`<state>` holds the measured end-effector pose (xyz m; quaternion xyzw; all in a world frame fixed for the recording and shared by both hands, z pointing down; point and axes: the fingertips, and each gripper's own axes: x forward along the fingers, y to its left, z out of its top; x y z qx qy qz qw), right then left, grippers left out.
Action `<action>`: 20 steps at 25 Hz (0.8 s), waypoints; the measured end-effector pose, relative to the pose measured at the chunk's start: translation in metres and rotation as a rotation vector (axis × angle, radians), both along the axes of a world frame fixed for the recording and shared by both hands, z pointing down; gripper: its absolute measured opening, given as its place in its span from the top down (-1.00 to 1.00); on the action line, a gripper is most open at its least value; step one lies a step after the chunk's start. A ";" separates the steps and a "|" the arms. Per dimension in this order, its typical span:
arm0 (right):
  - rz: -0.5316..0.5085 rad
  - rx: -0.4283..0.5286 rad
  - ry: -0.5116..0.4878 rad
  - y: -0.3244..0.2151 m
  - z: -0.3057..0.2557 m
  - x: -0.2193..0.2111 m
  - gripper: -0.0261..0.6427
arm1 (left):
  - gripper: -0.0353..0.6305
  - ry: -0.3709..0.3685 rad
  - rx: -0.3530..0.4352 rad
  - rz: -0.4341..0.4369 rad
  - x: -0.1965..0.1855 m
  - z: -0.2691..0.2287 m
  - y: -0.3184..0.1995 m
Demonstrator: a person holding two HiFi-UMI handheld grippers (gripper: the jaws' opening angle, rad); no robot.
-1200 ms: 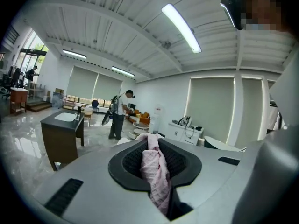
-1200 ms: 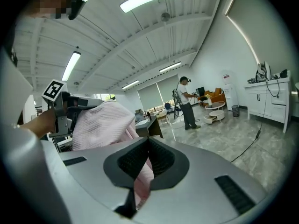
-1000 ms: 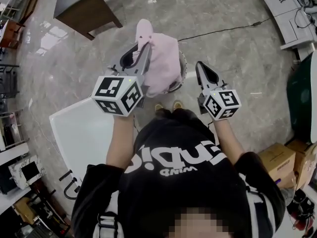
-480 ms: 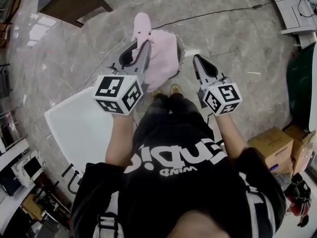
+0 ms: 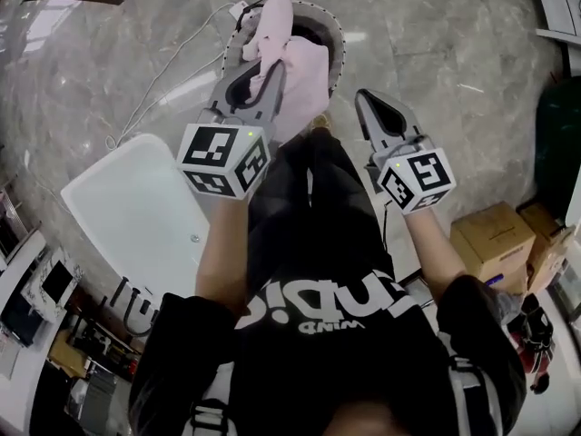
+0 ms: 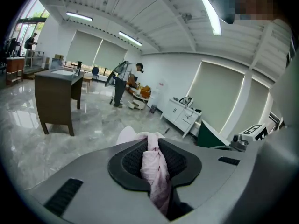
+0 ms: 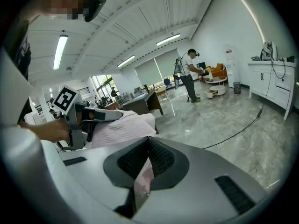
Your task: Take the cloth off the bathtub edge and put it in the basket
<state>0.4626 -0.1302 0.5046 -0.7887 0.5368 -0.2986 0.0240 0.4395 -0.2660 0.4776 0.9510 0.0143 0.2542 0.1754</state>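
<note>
A pink cloth (image 5: 300, 71) hangs bunched from my left gripper (image 5: 263, 62), which is shut on it. In the left gripper view a twisted fold of the cloth (image 6: 154, 171) sits pinched between the dark pads of the left gripper (image 6: 152, 146). The cloth drapes over the round wire basket (image 5: 339, 44) on the floor, hiding most of it. My right gripper (image 5: 372, 107) is to the right of the cloth, apart from it, with its jaws together. The right gripper view shows the cloth (image 7: 124, 129) at left, beyond the right gripper (image 7: 148, 146). The white bathtub (image 5: 136, 216) lies at lower left.
A white cable (image 5: 172, 89) trails over the marble floor left of the basket. Cardboard boxes (image 5: 490, 243) stand at the right, a dark green object (image 5: 558, 143) beyond them. A dark wooden counter (image 6: 56, 97) and people stand far off.
Both grippers have dropped toward the floor. The cloth, still held by the left gripper, now hangs down onto the basket. The right gripper stays beside it.
</note>
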 end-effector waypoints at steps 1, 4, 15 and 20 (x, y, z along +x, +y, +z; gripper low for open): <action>0.000 -0.006 -0.010 0.000 0.009 -0.001 0.89 | 0.70 -0.013 -0.002 0.003 0.001 0.012 0.000; -0.006 -0.017 -0.031 -0.003 0.029 -0.009 0.89 | 0.70 -0.037 -0.003 0.011 0.002 0.042 0.001; 0.015 -0.010 -0.052 0.000 0.031 -0.014 0.89 | 0.67 -0.085 0.022 0.018 0.001 0.077 0.006; 0.024 -0.011 -0.053 -0.003 0.032 -0.013 0.89 | 0.67 -0.103 0.044 0.006 -0.004 0.087 -0.002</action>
